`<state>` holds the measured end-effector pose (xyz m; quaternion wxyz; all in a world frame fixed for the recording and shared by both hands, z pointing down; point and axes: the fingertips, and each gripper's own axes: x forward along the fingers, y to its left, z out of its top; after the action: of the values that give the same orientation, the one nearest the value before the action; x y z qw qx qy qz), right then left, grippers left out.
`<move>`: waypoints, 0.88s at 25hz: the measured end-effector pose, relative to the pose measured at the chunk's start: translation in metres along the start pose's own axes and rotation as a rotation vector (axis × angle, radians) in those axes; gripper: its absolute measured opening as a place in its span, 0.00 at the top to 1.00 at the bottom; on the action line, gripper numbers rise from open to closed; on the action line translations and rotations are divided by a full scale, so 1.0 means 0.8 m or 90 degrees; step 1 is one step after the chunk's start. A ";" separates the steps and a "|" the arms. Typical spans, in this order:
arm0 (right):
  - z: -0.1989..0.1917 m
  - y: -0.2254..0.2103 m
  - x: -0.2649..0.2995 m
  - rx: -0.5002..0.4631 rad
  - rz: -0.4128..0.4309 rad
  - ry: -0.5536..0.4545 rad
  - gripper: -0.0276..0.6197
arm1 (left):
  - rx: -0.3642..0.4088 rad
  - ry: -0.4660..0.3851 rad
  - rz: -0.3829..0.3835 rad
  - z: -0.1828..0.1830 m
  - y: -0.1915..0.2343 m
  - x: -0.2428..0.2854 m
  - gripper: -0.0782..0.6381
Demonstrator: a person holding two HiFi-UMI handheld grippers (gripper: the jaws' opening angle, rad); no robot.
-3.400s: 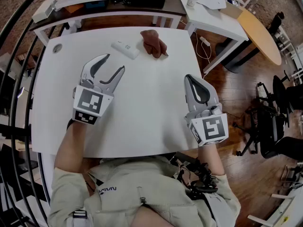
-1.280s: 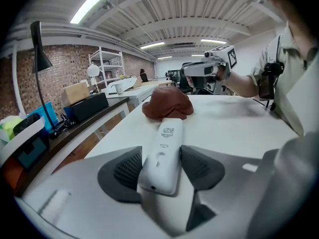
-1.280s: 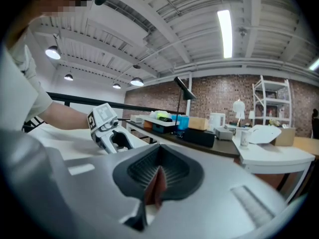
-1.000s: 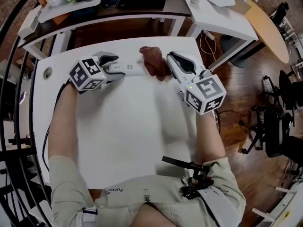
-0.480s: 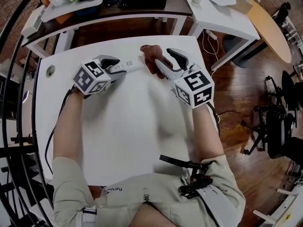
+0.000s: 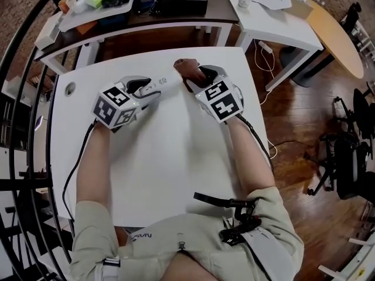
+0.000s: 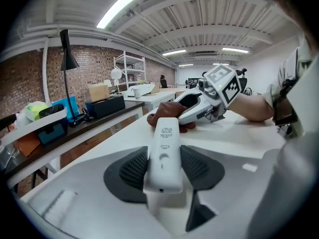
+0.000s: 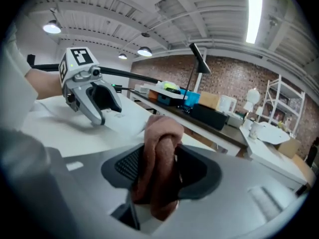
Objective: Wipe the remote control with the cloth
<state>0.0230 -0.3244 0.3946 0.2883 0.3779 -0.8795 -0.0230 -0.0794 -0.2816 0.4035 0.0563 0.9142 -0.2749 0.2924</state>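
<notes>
Remote control (image 7: 166, 143) sits clamped lengthwise in the left tongs (image 6: 146, 93), which have just closed on it, near the far edge of the desk (image 6: 170, 157). Its free end points toward the brown cloth (image 8: 158, 163) close by. The right tongs (image 6: 201, 78) have just been opening and stand wide astride the bunched cloth without squeezing it. The cloth is not yet gripped, so the wiping itself seems entirely ahead.

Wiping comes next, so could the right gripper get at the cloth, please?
Likely yes: the right gripper has just been opening its jaws, and the cloth sits between them, nothing else intervening.
</notes>
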 end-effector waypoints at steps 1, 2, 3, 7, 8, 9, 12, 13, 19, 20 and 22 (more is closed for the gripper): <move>-0.001 0.001 0.001 -0.004 -0.001 0.007 0.66 | -0.001 -0.010 0.004 0.004 -0.005 -0.004 0.58; -0.002 0.002 0.002 -0.010 -0.003 0.013 0.71 | -0.003 -0.020 0.009 0.007 -0.010 -0.008 0.58; -0.002 0.003 0.002 -0.016 -0.006 0.018 0.76 | -0.006 -0.030 0.013 0.010 -0.015 -0.012 0.58; 0.002 0.002 -0.003 -0.038 -0.019 0.017 0.80 | -0.024 -0.066 0.032 0.019 -0.032 -0.028 0.58; 0.004 0.002 -0.006 -0.031 -0.021 0.009 0.81 | -0.029 -0.076 0.038 0.021 -0.036 -0.032 0.58; 0.008 0.001 -0.011 -0.023 -0.023 -0.001 0.81 | -0.033 -0.086 0.045 0.025 -0.039 -0.037 0.58; 0.025 -0.004 -0.035 -0.004 -0.039 -0.041 0.82 | -0.039 -0.119 0.069 0.038 -0.048 -0.056 0.58; 0.030 -0.006 -0.044 -0.001 -0.047 -0.055 0.82 | -0.042 -0.133 0.077 0.043 -0.050 -0.063 0.58; 0.077 -0.010 -0.117 0.027 -0.092 -0.160 0.82 | -0.078 -0.222 0.116 0.072 -0.063 -0.109 0.58; 0.086 -0.011 -0.132 0.032 -0.100 -0.184 0.82 | -0.083 -0.238 0.120 0.079 -0.067 -0.115 0.58; 0.105 -0.011 -0.162 0.037 -0.116 -0.230 0.82 | -0.090 -0.271 0.130 0.092 -0.074 -0.130 0.58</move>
<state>0.0560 -0.2573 0.2591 0.1118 0.4540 -0.8793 -0.0911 -0.0810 -0.2022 0.2877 0.0311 0.9165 -0.3913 0.0778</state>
